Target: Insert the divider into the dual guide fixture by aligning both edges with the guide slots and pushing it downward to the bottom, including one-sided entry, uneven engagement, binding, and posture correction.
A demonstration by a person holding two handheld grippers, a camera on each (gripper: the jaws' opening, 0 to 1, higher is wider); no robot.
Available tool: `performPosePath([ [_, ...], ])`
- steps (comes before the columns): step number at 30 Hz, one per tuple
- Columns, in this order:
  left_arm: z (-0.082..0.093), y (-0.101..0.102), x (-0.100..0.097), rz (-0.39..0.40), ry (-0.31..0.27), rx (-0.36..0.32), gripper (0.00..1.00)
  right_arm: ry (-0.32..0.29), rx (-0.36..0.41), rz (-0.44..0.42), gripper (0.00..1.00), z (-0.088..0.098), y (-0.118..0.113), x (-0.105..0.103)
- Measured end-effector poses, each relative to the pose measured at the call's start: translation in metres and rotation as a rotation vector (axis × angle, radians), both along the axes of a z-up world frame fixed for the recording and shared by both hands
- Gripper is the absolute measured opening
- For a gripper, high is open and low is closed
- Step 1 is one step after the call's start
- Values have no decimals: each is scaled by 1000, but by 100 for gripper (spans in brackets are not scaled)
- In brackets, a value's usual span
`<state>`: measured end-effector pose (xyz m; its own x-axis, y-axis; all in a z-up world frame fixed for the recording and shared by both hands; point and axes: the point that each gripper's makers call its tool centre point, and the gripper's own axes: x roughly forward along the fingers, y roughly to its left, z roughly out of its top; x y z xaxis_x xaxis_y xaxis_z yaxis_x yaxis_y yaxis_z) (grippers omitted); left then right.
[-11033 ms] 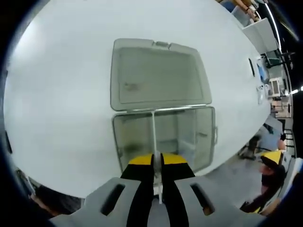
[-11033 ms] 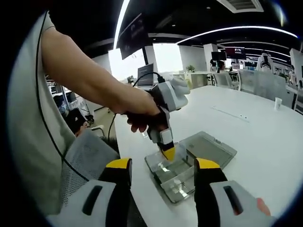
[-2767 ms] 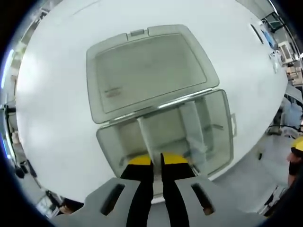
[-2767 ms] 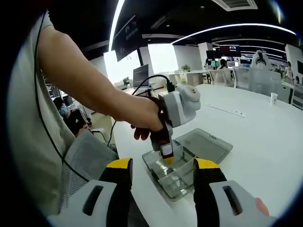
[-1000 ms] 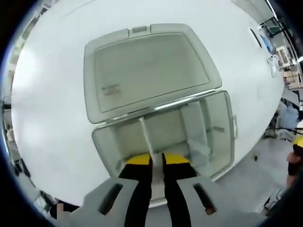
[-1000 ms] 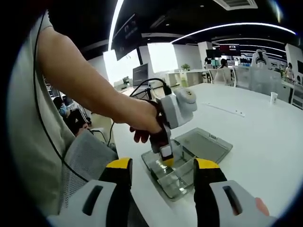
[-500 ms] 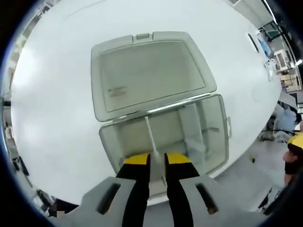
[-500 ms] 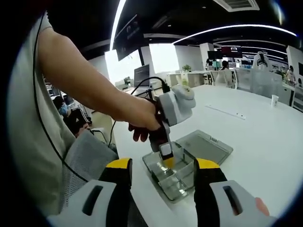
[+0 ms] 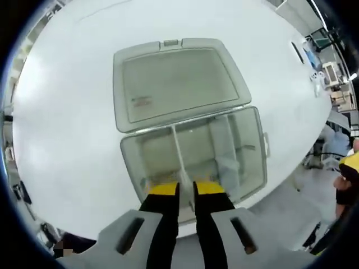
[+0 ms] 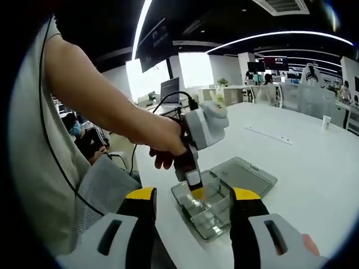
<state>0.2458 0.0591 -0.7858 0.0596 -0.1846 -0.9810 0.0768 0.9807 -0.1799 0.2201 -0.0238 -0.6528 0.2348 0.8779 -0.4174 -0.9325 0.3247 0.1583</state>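
Note:
A clear plastic box (image 9: 249, 162) lies on the white table with its lid (image 9: 174, 84) folded open behind it. A thin clear divider (image 9: 180, 154) stands upright inside, running from the hinge side to the near wall. My left gripper (image 9: 186, 189) hovers just above the divider's near end, jaws a narrow gap apart and gripping nothing. In the right gripper view, the left gripper (image 10: 194, 193) points down over the box (image 10: 221, 216), held by a hand. My right gripper (image 10: 192, 197) stays open and empty, back from the table edge.
A second, wider partition (image 9: 221, 145) stands to the right inside the box. The table edge runs close behind the box's near wall. A person's arm (image 10: 101, 101) crosses the right gripper view. A grey chair seat (image 10: 101, 185) sits lower left. A cup (image 10: 326, 121) stands far off.
My left gripper, shut on the divider a second ago, has parted its jaws and drawn back a little. The divider stays standing in the box. The right gripper has not moved.

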Motion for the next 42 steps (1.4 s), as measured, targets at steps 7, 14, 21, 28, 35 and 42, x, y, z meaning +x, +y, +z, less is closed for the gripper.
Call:
performPosePath([
  [7, 0, -3, -1, 5, -2, -10, 3, -1, 1, 1, 49, 0, 1, -1],
  [14, -1, -3, -1, 19, 4, 2, 2, -1, 0, 1, 49, 1, 1, -2],
  [21, -2, -3, -1, 22, 19, 27, 0, 0, 0, -2, 49, 1, 1, -3],
  [28, -6, -3, -2, 28, 28, 45, 0, 5, -3, -6, 49, -1, -2, -3],
  [35, -11, -4, -3, 29, 28, 52, 0, 7, -8, -9, 49, -2, -4, -2],
  [42, -11, -4, -3, 35, 28, 50, 0, 10, -9, -6, 49, -3, -3, -2],
])
